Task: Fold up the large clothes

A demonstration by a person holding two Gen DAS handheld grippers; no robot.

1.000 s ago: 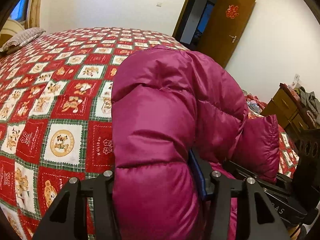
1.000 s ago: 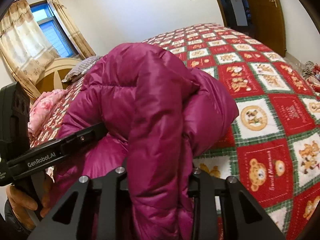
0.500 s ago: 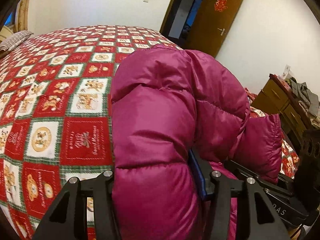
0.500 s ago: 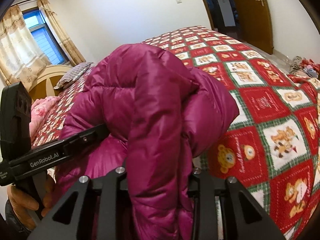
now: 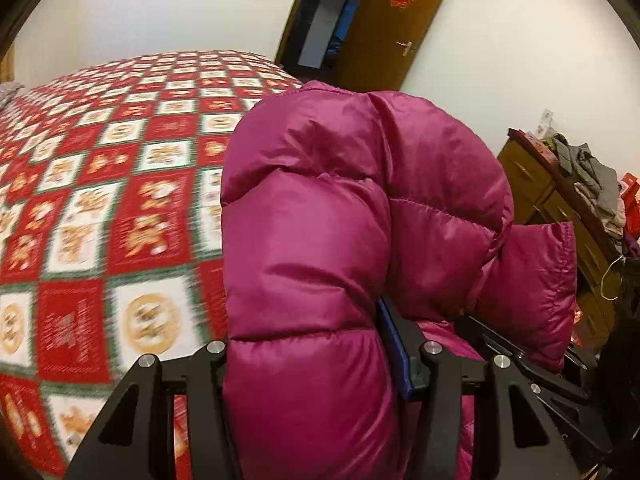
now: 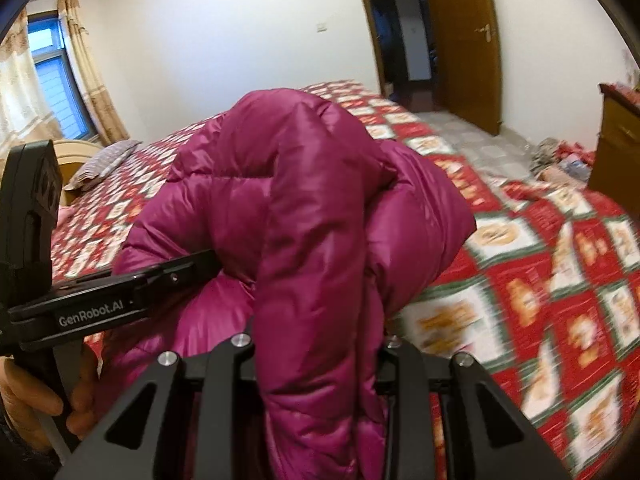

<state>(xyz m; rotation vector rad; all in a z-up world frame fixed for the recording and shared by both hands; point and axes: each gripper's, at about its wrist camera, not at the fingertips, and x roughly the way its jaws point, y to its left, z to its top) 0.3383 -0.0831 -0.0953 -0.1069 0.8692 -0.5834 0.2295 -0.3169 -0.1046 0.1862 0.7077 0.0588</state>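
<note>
Swung toward the door side since a second ago, bedspread now blurred. Magenta down jacket bunched above the bed, clamped in left hand-held gripper and right hand-held gripper. Slippery, could slide out. Fingertips buried, can't see hem.

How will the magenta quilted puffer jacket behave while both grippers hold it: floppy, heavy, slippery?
The magenta quilted puffer jacket is probably floppy: it bulges and droops around the left gripper and right gripper. Its puffy, air-filled panels suggest it is light for its bulk. The glossy shell looks smooth, so it may slip from a loose grip.
</note>
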